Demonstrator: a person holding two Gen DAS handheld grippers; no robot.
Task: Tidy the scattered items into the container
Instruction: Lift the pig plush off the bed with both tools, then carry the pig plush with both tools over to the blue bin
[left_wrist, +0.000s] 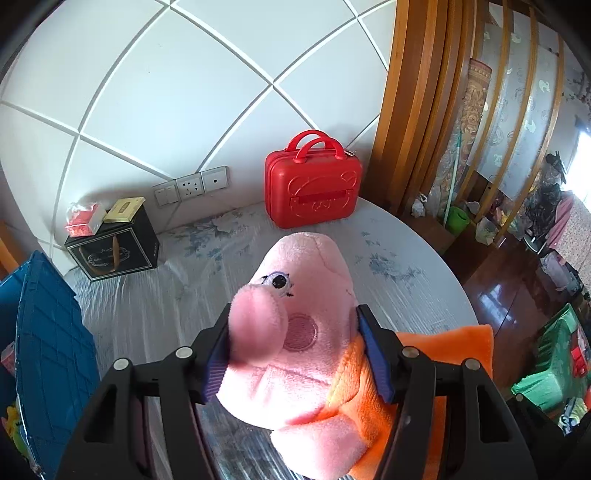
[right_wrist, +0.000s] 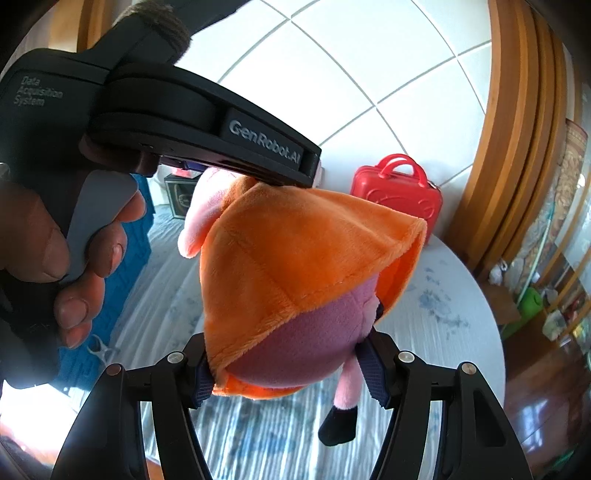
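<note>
Above a round table (left_wrist: 424, 295) beside the blue crate (left_wrist: 51, 332), left gripper (left_wrist: 295, 354) and right gripper (right_wrist: 291, 369) clamp a soft, light pig plush (left_wrist: 303, 295), likely squashy, best held at head and body.

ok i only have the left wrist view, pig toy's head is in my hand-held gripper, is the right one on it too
Observer: Yes, the right hand-held gripper clamps the plush pig at its purple lower body.
Operator: is it off the table
Observer: Yes, its black-shoed leg dangles free above the tablecloth.
Operator: and my own hand
Observer: The hand grips the left hand-held gripper above the orange dress.
</note>
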